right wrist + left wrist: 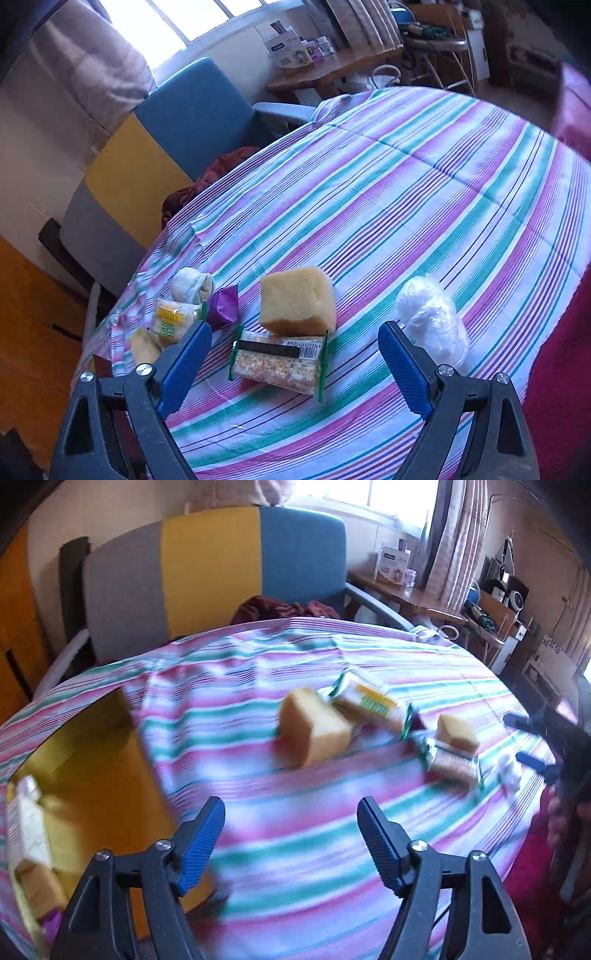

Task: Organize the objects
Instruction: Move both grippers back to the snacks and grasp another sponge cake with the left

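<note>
A striped cloth (424, 192) in pink, green and white covers the tabletop. Behind it stands an armchair (221, 576) with grey, yellow and blue panels, and a dark red cloth (288, 607) lies on its seat.

At the left edge of the left wrist view, a yellow box (99, 760) sits on the striped cloth. It contains a white carton (27, 830) and a tan block (40, 890); motion blur hides further detail.

In the right wrist view, a large sponge (297, 301) rests with one edge on a wrapped snack pack (279, 363). A crumpled clear plastic bag (432, 321) lies well apart, to the right. To the left are a second snack pack (173, 321), a purple packet (223, 306), a rolled white sock (192, 284) and a small sponge (144, 345), grouped closely.

The left gripper (291, 842) stands wide, with nothing between its blue pads. The right gripper (295, 369) also stands wide; the wrapped snack pack appears between its fingers, but the pads do not touch it.
</note>
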{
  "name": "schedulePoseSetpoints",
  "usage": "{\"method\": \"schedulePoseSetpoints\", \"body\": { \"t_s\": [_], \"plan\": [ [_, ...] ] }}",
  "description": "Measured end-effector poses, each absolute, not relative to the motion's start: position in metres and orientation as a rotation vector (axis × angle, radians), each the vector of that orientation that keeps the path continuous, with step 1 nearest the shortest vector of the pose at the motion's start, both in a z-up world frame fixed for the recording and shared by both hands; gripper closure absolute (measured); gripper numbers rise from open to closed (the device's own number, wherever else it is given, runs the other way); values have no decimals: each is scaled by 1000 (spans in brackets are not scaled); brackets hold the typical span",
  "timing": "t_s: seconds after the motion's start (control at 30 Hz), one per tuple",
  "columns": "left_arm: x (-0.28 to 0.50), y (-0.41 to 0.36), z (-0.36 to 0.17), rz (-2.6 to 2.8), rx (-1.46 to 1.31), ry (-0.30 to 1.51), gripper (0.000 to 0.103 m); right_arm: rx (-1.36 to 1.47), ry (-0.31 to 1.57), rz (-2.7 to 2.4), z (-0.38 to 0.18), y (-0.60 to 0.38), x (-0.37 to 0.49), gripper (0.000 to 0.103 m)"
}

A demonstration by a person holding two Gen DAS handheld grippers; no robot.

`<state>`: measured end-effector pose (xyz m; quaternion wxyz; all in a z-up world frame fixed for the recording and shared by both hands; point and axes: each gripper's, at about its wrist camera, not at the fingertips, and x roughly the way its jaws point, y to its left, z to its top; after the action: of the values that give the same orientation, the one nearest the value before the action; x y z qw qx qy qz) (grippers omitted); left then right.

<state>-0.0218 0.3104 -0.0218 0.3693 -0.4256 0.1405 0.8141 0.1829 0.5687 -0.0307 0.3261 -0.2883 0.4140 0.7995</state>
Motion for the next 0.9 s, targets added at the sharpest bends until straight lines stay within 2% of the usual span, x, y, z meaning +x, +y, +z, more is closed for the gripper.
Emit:
{"method": "schedulePoseSetpoints", "body": {
  "t_s": [0.3,0.57,0.63,0.73,0.9],
  "plan": [
    [-61,389,-47,2061,-1187,409,17,-776,1124,2138,-35,568,179,10],
    [-102,425,-79,2043,-1300,376,17,-759,1153,2132,-36,572,181,10],
    [-108,424,-86,1999,-1348,320,38,-747,1157,2119,-37,574,184,10],
    [-99,410,-80,1995,-1309,289,55,-664,1171,2079,-34,580,197,10],
    [-57,379,-63,1943,-1179,315,58,-569,1240,2011,-34,590,215,10]
  ]
}}
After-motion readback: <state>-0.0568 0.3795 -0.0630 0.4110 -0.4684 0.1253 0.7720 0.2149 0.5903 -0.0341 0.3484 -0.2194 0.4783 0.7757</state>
